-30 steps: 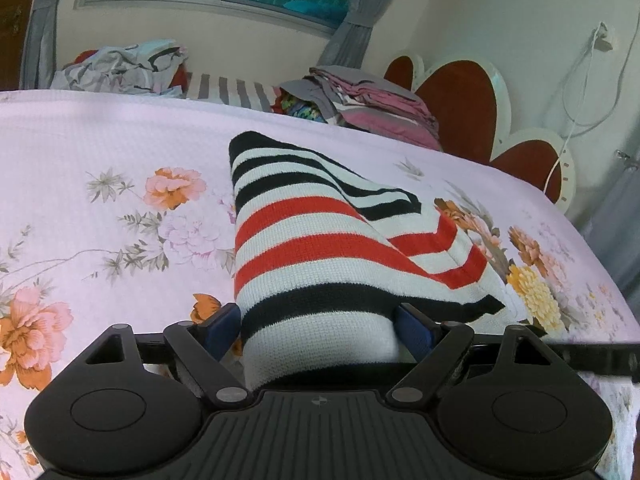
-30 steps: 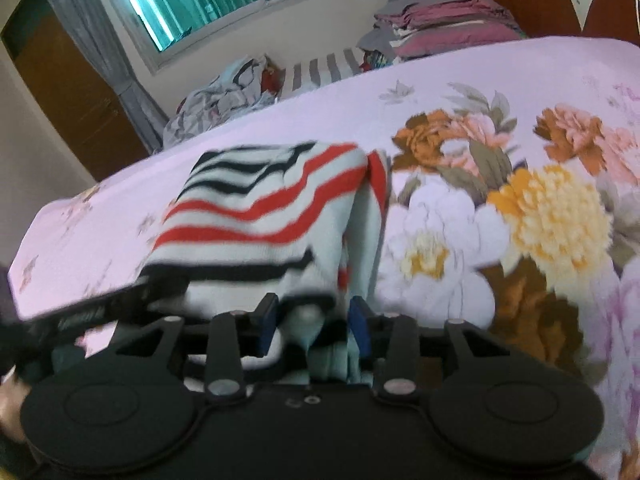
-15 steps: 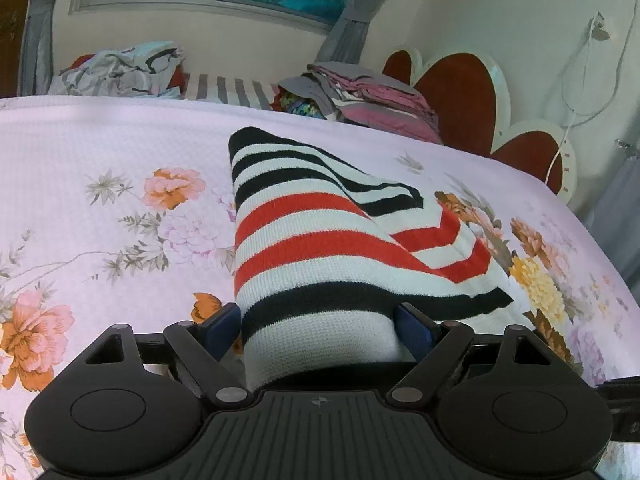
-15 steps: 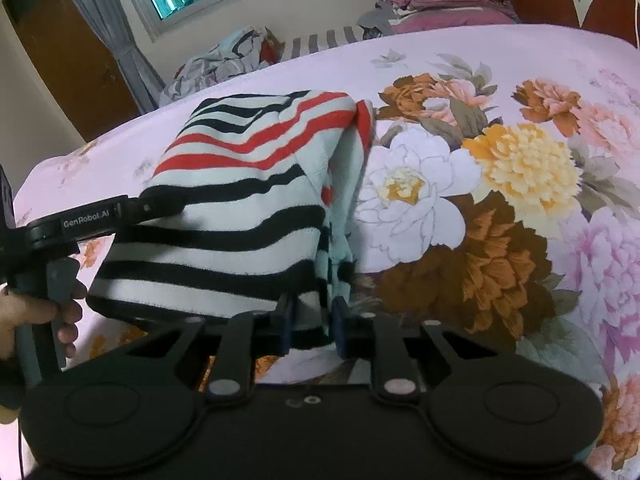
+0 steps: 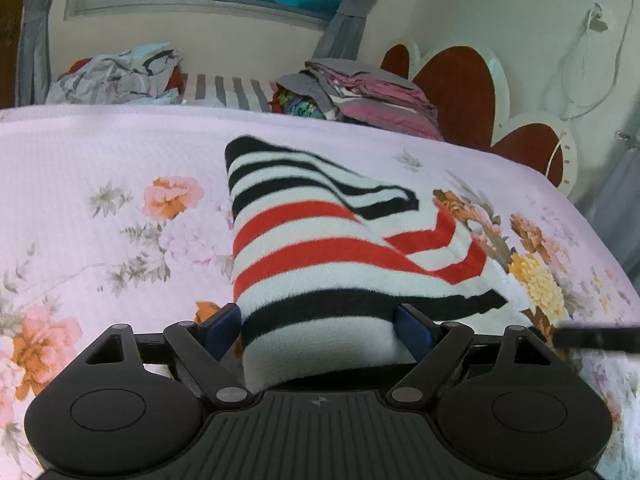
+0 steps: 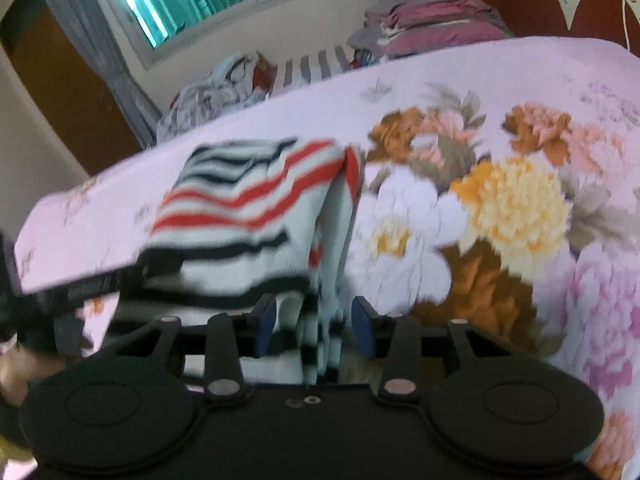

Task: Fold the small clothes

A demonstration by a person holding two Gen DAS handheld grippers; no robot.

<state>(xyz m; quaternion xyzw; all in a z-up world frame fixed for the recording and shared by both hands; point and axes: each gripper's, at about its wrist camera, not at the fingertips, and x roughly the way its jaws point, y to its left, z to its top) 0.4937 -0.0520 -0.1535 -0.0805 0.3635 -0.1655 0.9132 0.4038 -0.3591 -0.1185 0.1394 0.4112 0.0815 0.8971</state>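
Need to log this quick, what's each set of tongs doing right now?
Left tongs: wide, pads against both sides of the striped garment.
Right tongs: opening, garment's edge between the pads, not pinched.

A striped garment point(image 5: 320, 248) lies on the floral-sheeted bed point(image 5: 100, 168).

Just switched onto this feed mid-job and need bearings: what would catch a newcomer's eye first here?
The striped knit garment, banded black, white and red, lies on the floral bedspread with its near end between the pads of the left gripper. Its hanging edge sits inside the right gripper, whose jaws are opening. Behind, a stack of folded pink and grey clothes rests by the heart-shaped headboard.
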